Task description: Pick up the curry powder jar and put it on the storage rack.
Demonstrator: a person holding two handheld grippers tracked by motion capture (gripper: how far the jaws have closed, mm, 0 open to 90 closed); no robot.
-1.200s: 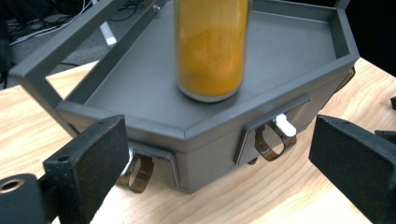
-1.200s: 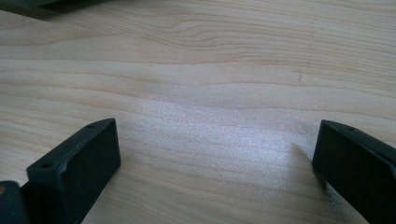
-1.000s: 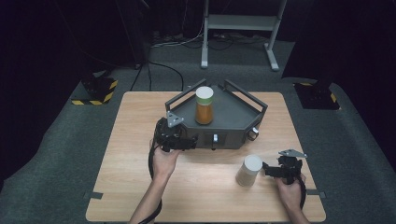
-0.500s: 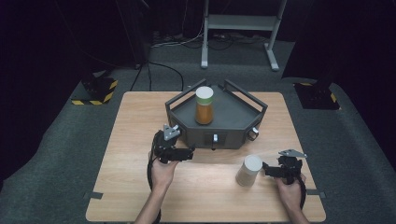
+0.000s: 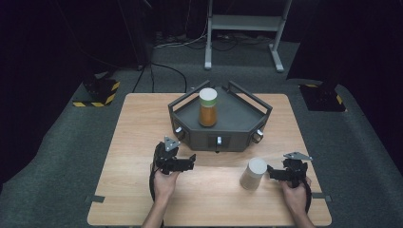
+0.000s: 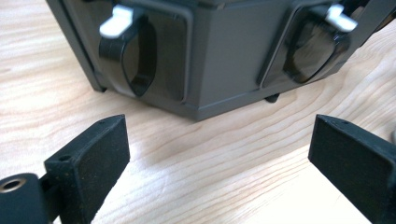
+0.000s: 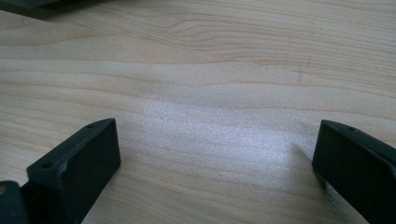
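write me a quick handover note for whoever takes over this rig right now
Left gripper: open, empty, low over the light wooden table, in front of the dark grey angular tray.
Right gripper: open, empty, beside the white cylindrical cup; contact can't be told.
Orange jar with a white lid: upright in the tray.
Done: jar sits in the tray.
Left: probably grip the cup with the right gripper and bring it to the tray; the aim is a guess.

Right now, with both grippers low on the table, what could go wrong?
1. The white cup stands just beside the right gripper; a sideways move could tip it.
2. The left gripper, jaws open, sits close to the grey tray; pushing forward might shove the tray and topple the upright orange jar.
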